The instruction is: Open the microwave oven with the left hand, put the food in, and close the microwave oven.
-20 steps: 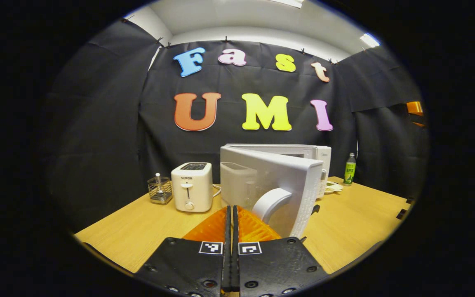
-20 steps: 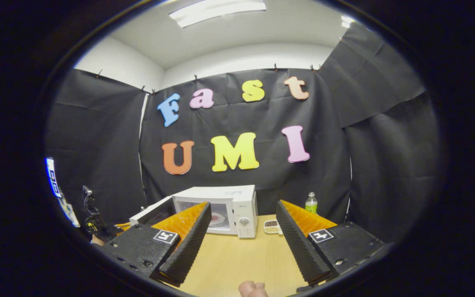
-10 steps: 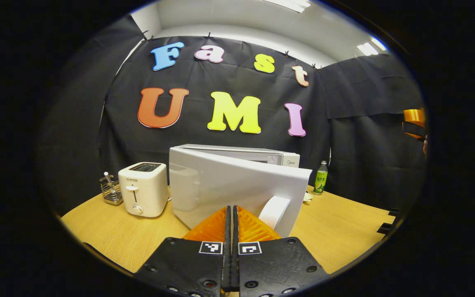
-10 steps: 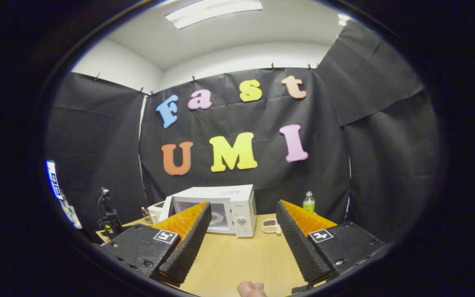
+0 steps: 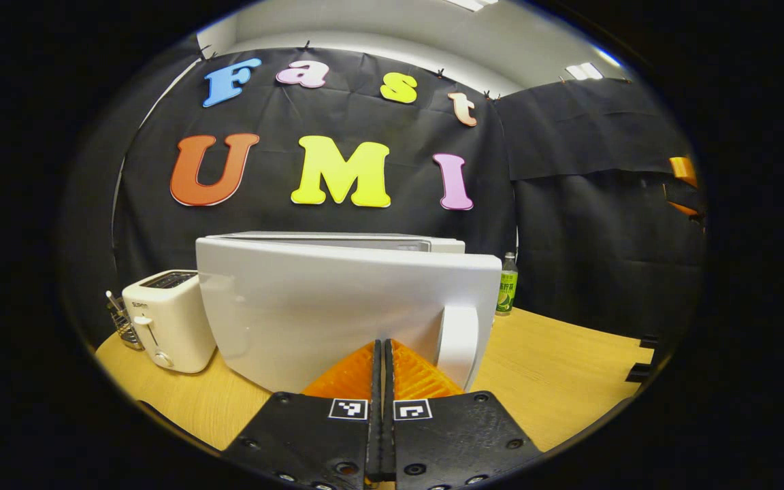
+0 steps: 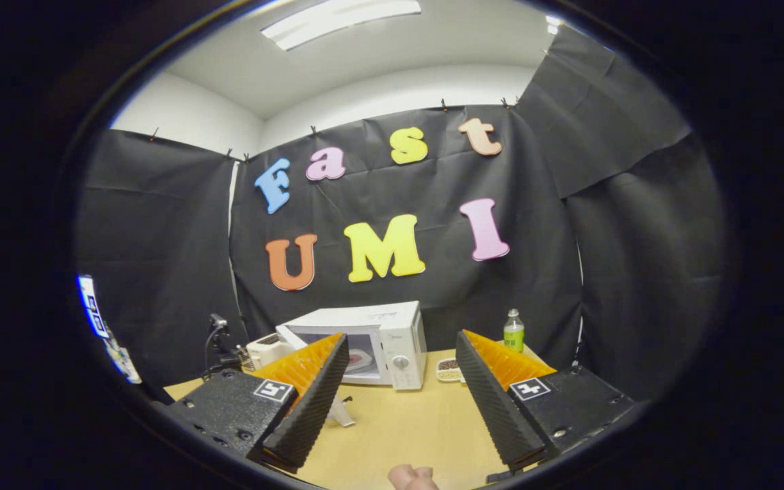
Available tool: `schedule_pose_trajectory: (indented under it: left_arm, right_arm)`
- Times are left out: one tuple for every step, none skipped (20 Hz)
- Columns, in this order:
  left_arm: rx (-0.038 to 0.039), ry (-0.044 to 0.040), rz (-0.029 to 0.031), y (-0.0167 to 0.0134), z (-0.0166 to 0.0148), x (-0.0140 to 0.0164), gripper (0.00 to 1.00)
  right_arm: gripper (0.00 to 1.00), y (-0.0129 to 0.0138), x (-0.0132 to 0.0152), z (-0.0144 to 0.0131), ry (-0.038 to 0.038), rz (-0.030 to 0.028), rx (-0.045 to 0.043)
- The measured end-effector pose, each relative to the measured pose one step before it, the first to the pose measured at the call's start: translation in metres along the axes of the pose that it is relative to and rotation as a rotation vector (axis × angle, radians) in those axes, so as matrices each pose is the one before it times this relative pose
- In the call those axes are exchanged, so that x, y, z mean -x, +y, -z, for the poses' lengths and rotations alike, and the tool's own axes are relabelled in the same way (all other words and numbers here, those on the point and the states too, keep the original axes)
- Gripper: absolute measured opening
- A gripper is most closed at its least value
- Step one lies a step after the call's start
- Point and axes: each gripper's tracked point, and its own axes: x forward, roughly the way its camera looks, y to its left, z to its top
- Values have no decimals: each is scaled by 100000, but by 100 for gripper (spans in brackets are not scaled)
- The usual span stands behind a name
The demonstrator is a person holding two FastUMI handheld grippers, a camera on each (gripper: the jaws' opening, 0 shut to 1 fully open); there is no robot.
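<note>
microwave door point(image 5: 337, 306): smooth glossy white plastic
desk point(image 5: 555, 367): matt light wood grain
toaster point(image 5: 167, 320): glossy white plastic

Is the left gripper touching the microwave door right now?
Cannot tell. In the left gripper view the shut left gripper points at the microwave door beside its handle, but the tips overlap the door, so neither contact nor gap shows.

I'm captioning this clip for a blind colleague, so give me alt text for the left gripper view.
A white microwave door stands swung open close ahead, its handle just right of the left gripper, whose jaws are shut. A white toaster sits left on the wooden table, a green bottle behind at right.
</note>
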Motion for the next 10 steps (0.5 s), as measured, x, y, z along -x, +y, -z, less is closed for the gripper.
schedule_pose_trajectory:
  left_arm:
    - [717,201,76,-163,-59,-781,0]
    - [375,-84,-115,-156,-236,-707,0]
    - [-80,-22,-470,-78,-208,-791,0]
    - [-195,116,-251,-155,-92,-658,0]
    - [-35,183,-199,-101,-46,-821,0]
    - [66,189,-697,-34,2,-675,0]
    - [140,610,-421,-135,96,-713,0]
    - [-82,774,-432,-160,73,-698,0]
    - [-164,1010,-392,-163,129,-718,0]
    - [510,1069,266,-264,165,-669,0]
  right_arm:
    - [91,-323,174,323,617,169,149]
    - [91,-163,131,-120,-489,53,-314]
    - [91,-154,139,-175,-275,141,-175]
    - [91,-296,110,-2,-152,450,219]
    - [91,-466,140,-119,-483,1017,729]
    - [90,-412,147,14,-127,1198,1096]
    - [91,-201,48,49,-160,128,544]
    - [91,-35,17,-7,-279,-106,-53]
    - [91,-190,-5,156,-168,136,-206]
    - [91,-134,-5,92,225,172,-177]
